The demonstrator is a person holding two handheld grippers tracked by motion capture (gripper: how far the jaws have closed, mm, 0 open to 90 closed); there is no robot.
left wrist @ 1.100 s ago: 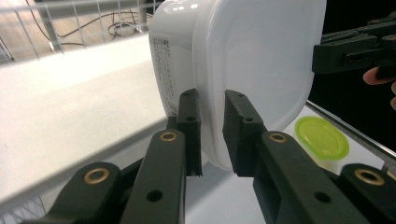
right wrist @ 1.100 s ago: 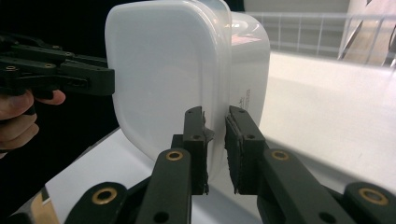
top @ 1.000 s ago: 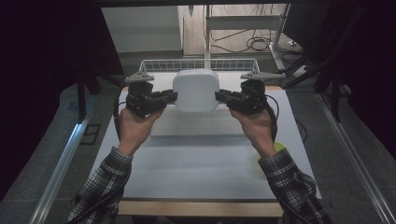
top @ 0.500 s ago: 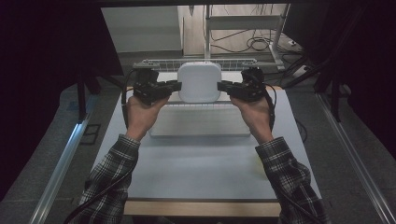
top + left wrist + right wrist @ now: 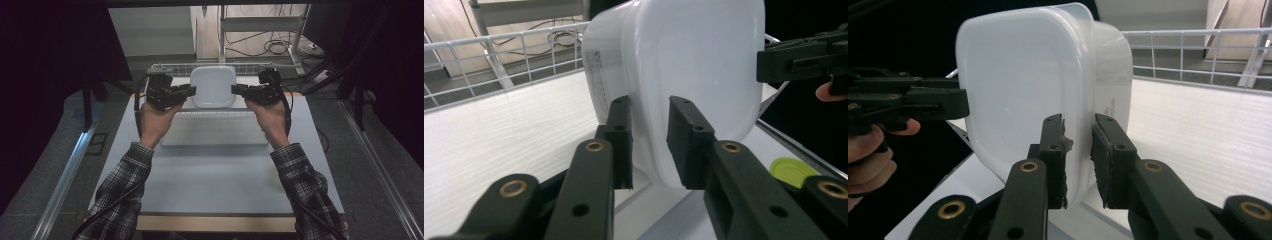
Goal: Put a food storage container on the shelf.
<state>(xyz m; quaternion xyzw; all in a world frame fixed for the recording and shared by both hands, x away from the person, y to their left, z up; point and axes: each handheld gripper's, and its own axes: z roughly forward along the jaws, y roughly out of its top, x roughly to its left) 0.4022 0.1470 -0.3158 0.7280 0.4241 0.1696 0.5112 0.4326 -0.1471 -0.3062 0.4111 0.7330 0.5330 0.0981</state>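
A white plastic container (image 5: 213, 86) with rounded corners hangs between my two grippers above the back of the table. My left gripper (image 5: 190, 91) is shut on its left rim, and my right gripper (image 5: 236, 90) is shut on its right rim. In the left gripper view the jaws (image 5: 649, 107) pinch the thin edge of the container (image 5: 694, 65), which is tipped on its side. The right gripper view shows the same grip (image 5: 1079, 125) on the container's (image 5: 1023, 85) opposite edge, with the other gripper (image 5: 908, 107) beyond it.
A white wire basket (image 5: 165, 66) runs along the table's far edge, just behind the container. A flat white tray (image 5: 215, 132) lies on the grey table (image 5: 215, 190) under my hands. A small green lid (image 5: 791, 170) lies low at the right.
Both grippers have carried the container away from the person, toward the wire basket. The flat white tray beneath has come into sight.
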